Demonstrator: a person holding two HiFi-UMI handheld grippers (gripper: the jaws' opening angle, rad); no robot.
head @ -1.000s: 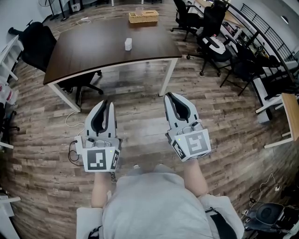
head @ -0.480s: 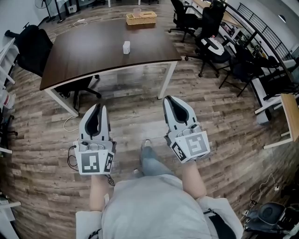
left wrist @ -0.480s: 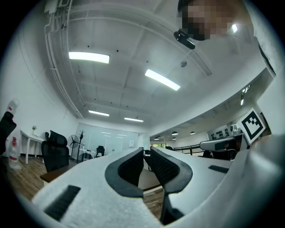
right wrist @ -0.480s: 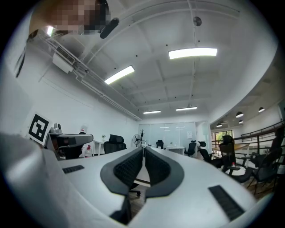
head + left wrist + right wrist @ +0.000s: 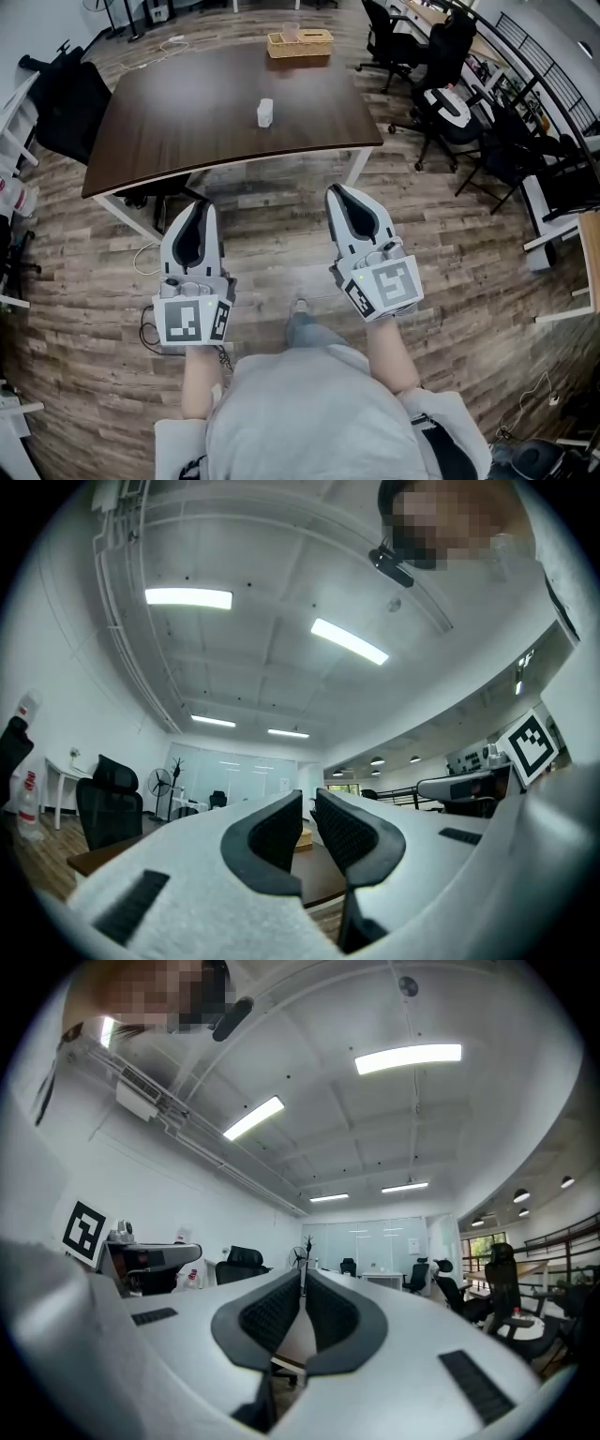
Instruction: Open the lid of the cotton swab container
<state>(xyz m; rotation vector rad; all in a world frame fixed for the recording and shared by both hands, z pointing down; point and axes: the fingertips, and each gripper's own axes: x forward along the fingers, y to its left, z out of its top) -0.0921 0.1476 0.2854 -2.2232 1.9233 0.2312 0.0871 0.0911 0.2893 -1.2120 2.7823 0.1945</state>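
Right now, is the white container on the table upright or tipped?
Upright: the white container stands taller than wide on the table.

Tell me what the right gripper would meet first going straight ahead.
Probably the near edge of the table, near its white leg. The right gripper is short of it and the floor between looks free, though depth is unclear.

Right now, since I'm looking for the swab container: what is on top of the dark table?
On the dark table a small white container stands near the middle, a woven basket at the far edge. The basket's walls hide most of its contents.
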